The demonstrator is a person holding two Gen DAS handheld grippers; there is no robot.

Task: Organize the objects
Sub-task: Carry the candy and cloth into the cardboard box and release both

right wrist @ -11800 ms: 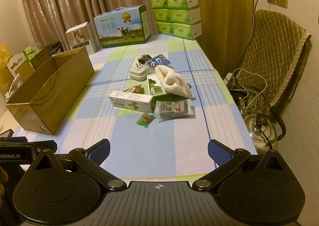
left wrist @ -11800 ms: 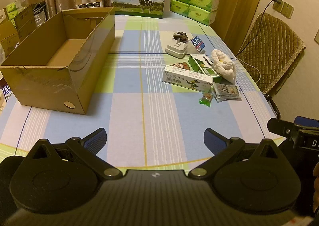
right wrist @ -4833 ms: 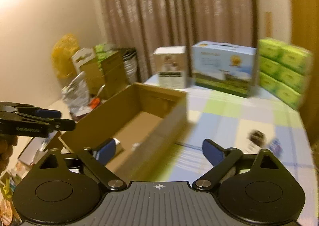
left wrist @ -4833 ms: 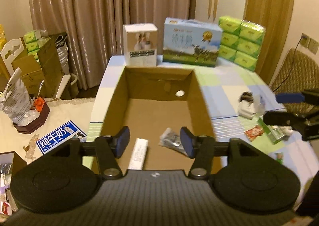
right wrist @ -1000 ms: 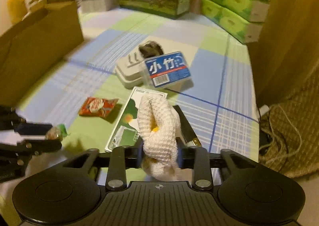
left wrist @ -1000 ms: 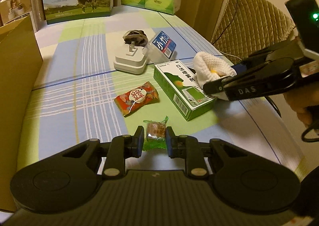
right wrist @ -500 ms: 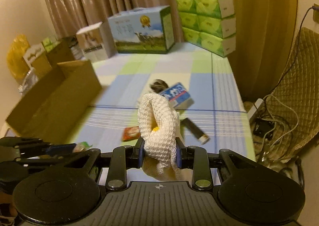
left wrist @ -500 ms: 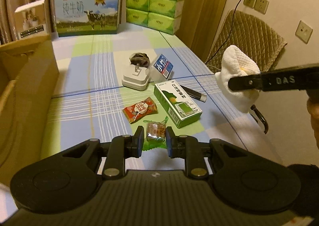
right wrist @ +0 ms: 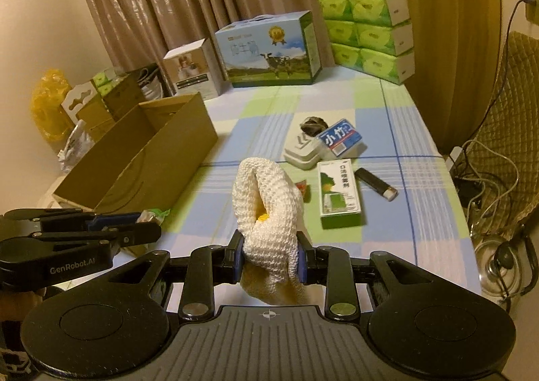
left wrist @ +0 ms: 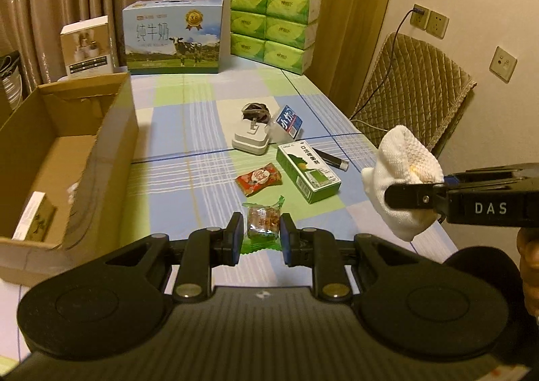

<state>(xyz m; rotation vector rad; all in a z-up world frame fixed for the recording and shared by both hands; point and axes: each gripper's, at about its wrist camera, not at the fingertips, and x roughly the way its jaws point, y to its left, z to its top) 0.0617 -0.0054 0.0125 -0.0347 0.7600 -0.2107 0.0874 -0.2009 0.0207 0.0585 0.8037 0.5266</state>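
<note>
My left gripper is shut on a small green-wrapped snack and holds it above the table's near edge. My right gripper is shut on a white knitted pouch, held in the air; the pouch also shows in the left wrist view. The open cardboard box stands on the left of the table and holds a long white carton. On the checked tablecloth lie a red snack packet, a green carton, a black tube, a white charger and a blue pack.
A milk carton case, a small white box and stacked green tissue packs stand at the table's far end. A quilted chair and cables are on the right. Clutter lies on the floor left of the box.
Both grippers have risen and pulled back from the table with their loads. The view now takes in more of the cardboard box on the left.
</note>
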